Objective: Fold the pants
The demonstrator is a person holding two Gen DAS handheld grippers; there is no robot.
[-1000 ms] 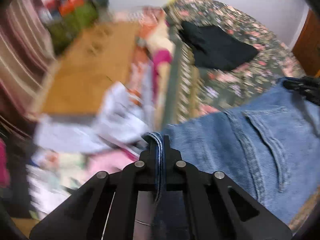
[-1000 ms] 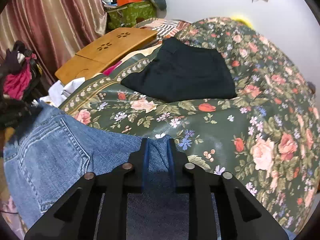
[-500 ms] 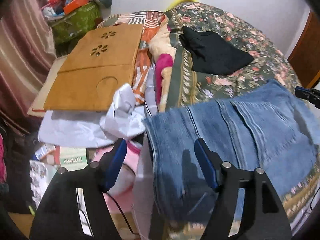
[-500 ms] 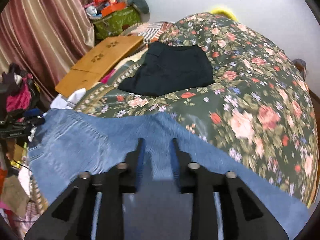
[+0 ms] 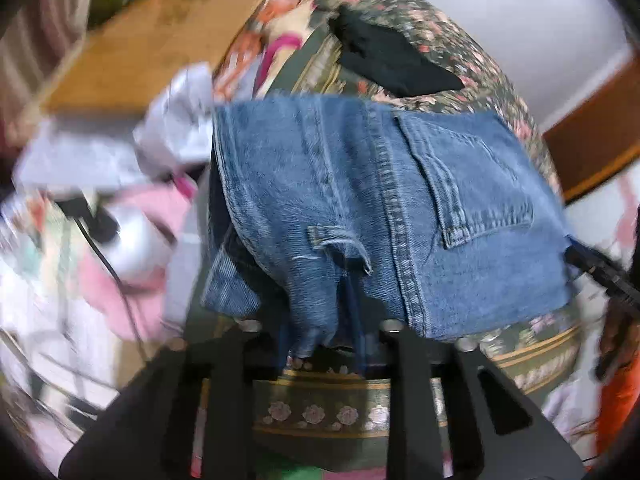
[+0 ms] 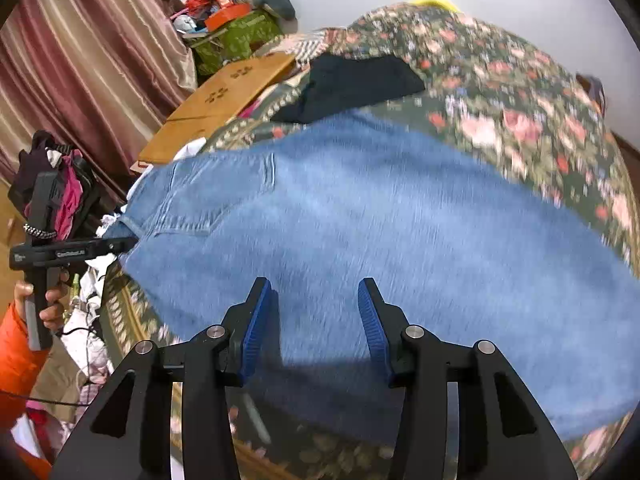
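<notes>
Blue jeans [image 5: 360,208] lie on the flowered bed cover, back pocket up, waist end hanging over the near bed edge. In the right wrist view the jeans [image 6: 380,220] spread wide across the bed. My left gripper [image 5: 318,332] is around the hanging waist end; the view is blurred and its jaws stand a little apart with denim between them. My right gripper [image 6: 312,312] is open, blue pads apart, just above the denim and holding nothing. The left gripper [image 6: 80,250] also shows at the left edge of the right wrist view, in a hand.
A folded black garment [image 5: 384,60] lies farther back on the bed cover [image 6: 520,92]. A wooden lap table [image 6: 224,96], white and pink clutter [image 5: 120,208] and a striped curtain [image 6: 80,60] are left of the bed. A wooden door [image 5: 592,136] stands right.
Both grippers let go of the jeans, which dropped flat on the bed. The right gripper opened and drew back. The left gripper swung to the waist end and its jaws narrowed around it.
</notes>
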